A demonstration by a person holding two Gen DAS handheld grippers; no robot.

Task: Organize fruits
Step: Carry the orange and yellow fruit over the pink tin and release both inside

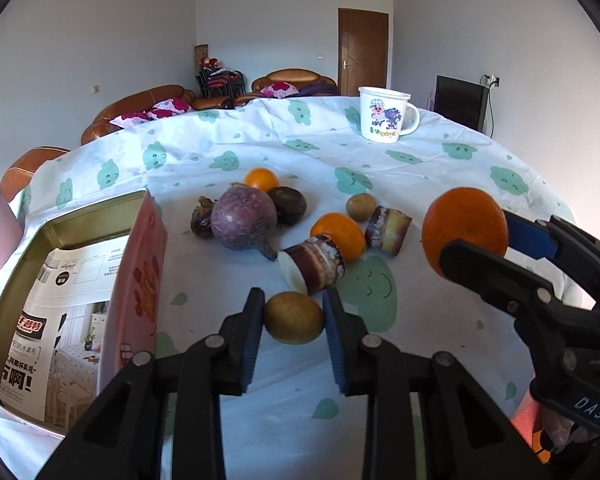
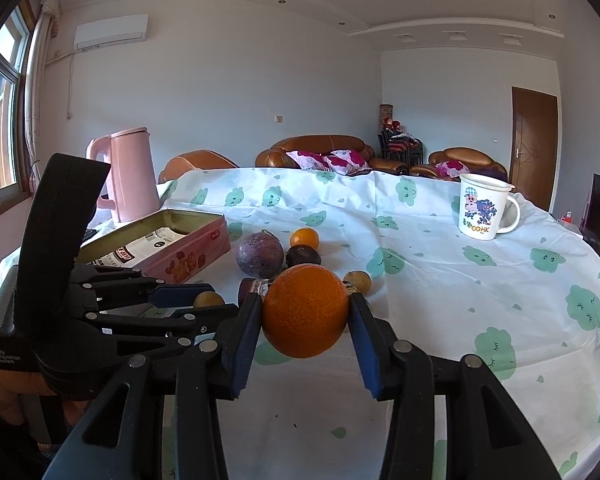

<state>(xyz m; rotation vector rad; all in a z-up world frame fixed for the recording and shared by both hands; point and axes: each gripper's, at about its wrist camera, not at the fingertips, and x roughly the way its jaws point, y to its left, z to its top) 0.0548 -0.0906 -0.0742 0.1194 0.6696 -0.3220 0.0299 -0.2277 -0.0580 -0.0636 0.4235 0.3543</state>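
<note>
Left wrist view: left gripper [image 1: 294, 312] clamps its 2 blue pads on a small brown-green round fruit [image 1: 294, 317] resting low on the tablecloth [image 1: 420, 184], white with green cloud faces. Open pink tin [image 1: 142, 280] sits just left of it, a printed paper packet lying inside. Beyond the held fruit lies a loose cluster: 2 cut sugarcane pieces [image 1: 314, 264], a purple round fruit [image 1: 244, 222], a dark round fruit [image 1: 287, 204], 2 small oranges [image 1: 338, 234], a second brown-green fruit [image 1: 361, 207], a wrinkled dark piece [image 1: 203, 218]. Right gripper [image 1: 472, 236] enters from the right, gripping a large orange [image 1: 464, 228] clear of the cloth. Right wrist view: same large orange fills the closed jaws, raised above the cluster. White cartoon mug [image 2: 483, 212] stands well apart at far right; pink kettle [image 2: 130, 174] stands behind the tin.
</note>
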